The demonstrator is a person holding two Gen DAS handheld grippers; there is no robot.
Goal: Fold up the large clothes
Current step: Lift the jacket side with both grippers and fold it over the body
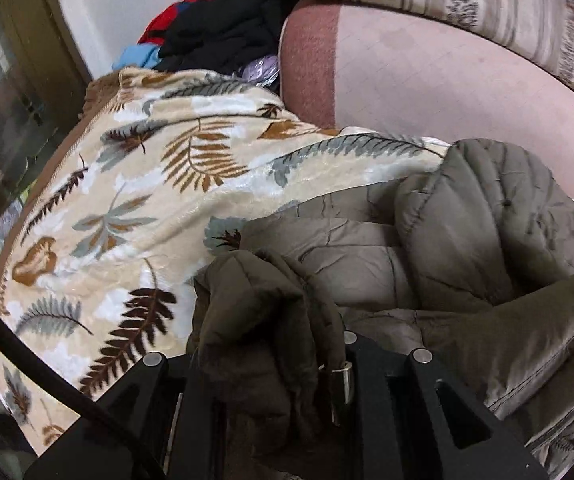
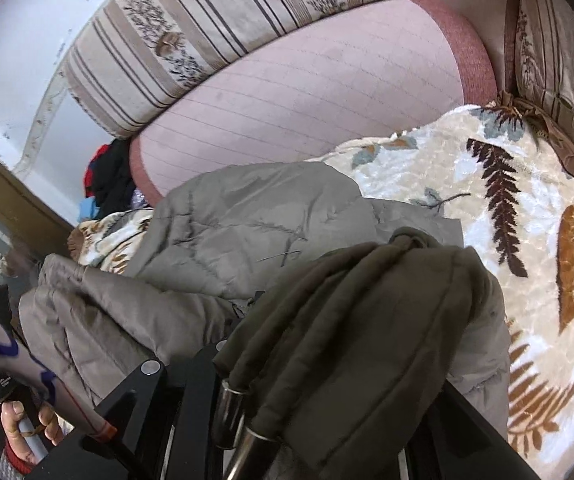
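Observation:
An olive-grey quilted jacket (image 1: 467,232) lies rumpled on a fern-print blanket (image 1: 147,184). My left gripper (image 1: 283,364) is shut on a bunched edge of the jacket, with drawstring metal tips (image 1: 341,384) hanging by the jaws. In the right wrist view the jacket (image 2: 239,220) spreads across the blanket (image 2: 527,240). My right gripper (image 2: 327,380) is shut on another thick fold of the jacket, with two metal cord tips (image 2: 231,412) beside it. The fingertips of both grippers are hidden by fabric.
A pink sofa cushion (image 1: 447,80) and a striped cushion (image 2: 215,28) stand behind the blanket. A pile of black, red and blue clothes (image 1: 215,36) lies at the far left. A dark wooden cabinet (image 1: 19,92) is left. The person's left hand (image 2: 27,432) shows at lower left.

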